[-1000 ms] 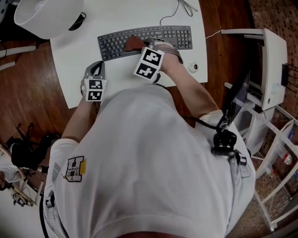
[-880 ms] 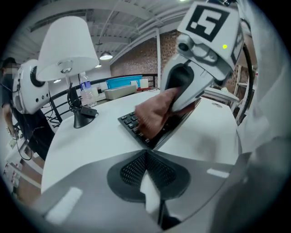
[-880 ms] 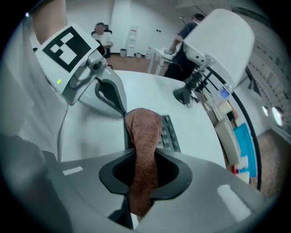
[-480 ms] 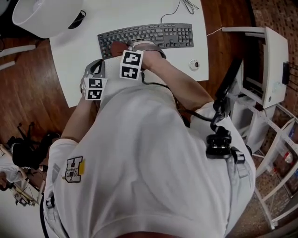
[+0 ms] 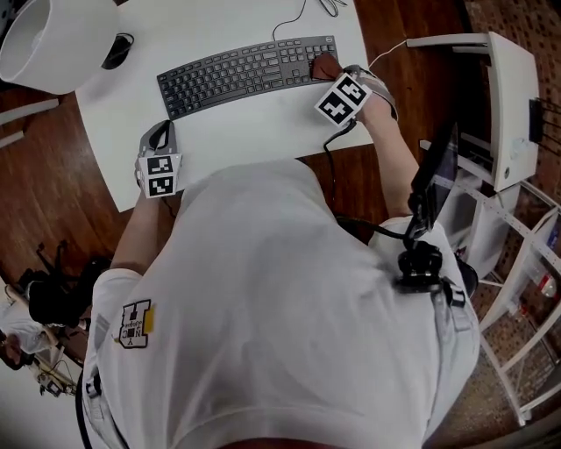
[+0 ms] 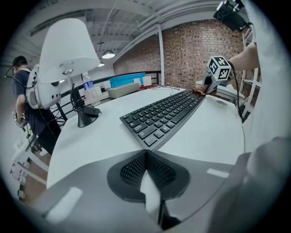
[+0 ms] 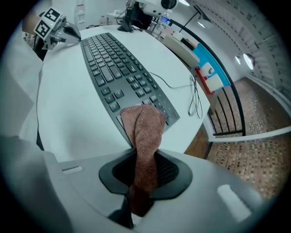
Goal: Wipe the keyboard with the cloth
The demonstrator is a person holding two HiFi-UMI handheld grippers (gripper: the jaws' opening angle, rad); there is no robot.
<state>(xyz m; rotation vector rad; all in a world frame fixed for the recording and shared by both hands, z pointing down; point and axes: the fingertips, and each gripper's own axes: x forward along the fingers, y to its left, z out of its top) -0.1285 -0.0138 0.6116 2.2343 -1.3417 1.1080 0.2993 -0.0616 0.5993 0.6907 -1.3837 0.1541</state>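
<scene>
The black keyboard (image 5: 237,74) lies slanted on the white table (image 5: 254,131). A reddish-brown cloth (image 5: 324,66) rests on the keyboard's right end, and my right gripper (image 5: 333,74) is shut on it. In the right gripper view the cloth (image 7: 145,132) hangs from between the jaws of my right gripper (image 7: 144,170) down onto the end keys of the keyboard (image 7: 116,68). My left gripper (image 5: 159,133) stays shut and empty on the table near the keyboard's left end. In the left gripper view its closed jaws (image 6: 146,157) point at the keyboard (image 6: 163,113).
A white lamp (image 5: 48,39) stands at the table's far left corner, its black base (image 6: 84,118) beside a bottle (image 6: 88,91). The keyboard's cable (image 5: 289,22) runs to the back. A white cabinet (image 5: 513,105) and wire rack stand to the right. A person (image 6: 20,91) stands beyond the table.
My right gripper has swept the cloth from the left half of the keyboard to its right end. My left gripper has kept its place.
</scene>
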